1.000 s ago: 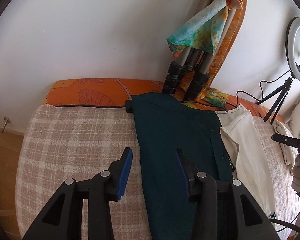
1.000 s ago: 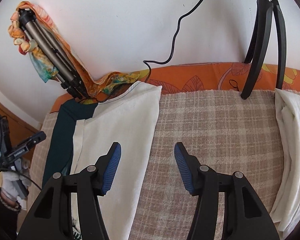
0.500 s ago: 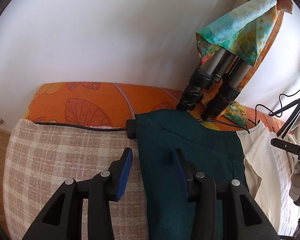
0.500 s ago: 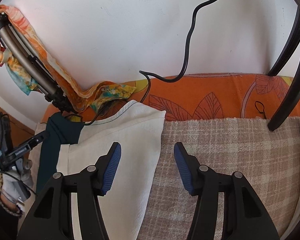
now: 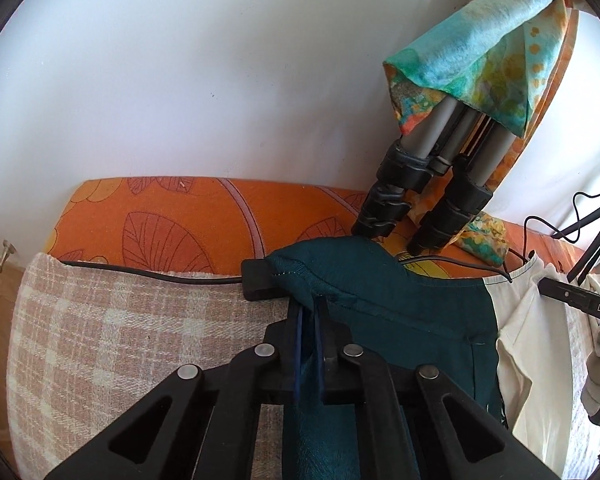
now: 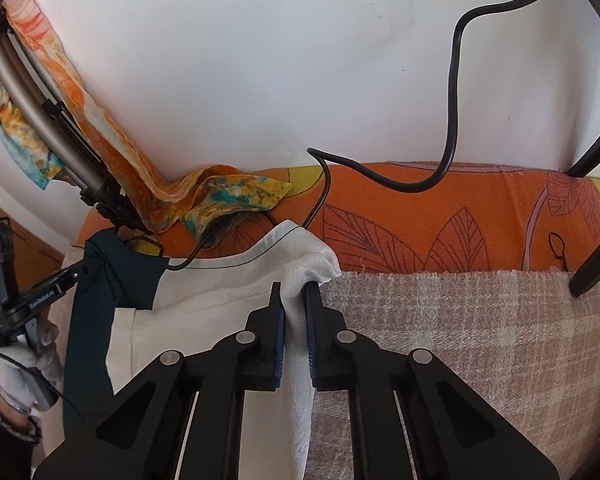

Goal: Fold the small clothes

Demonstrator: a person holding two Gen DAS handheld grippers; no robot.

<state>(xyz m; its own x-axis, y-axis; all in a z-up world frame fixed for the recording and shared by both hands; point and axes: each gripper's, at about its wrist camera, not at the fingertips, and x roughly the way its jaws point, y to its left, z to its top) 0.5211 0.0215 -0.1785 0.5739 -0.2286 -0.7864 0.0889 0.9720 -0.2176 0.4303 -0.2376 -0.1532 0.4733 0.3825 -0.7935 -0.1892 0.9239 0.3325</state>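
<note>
A two-tone garment lies on the checked blanket [image 5: 100, 340], its far edge by the wall. My left gripper [image 5: 310, 304] is closing its jaws on the garment's dark teal half [image 5: 400, 320]; the far left corner is pinched between the blue pads and bunched up. In the right wrist view, my right gripper [image 6: 294, 292] is closing on the cream half [image 6: 220, 292], whose far right corner is squeezed between the pads and puckered. The teal half [image 6: 100, 280] shows at the left there, with the left gripper's body on its corner.
A folded tripod [image 5: 432, 184] draped with a colourful scarf [image 5: 480, 48] leans on the wall just behind the garment. A black cable [image 5: 140, 276] and small black block [image 5: 256, 284] lie along the orange mattress edge [image 5: 180, 224]. Dark stand legs [image 6: 596, 240] rise at the right.
Both grippers moved forward to the garment's far edge and went from open to shut, each pinching a far corner, which now bunches up between the pads.
</note>
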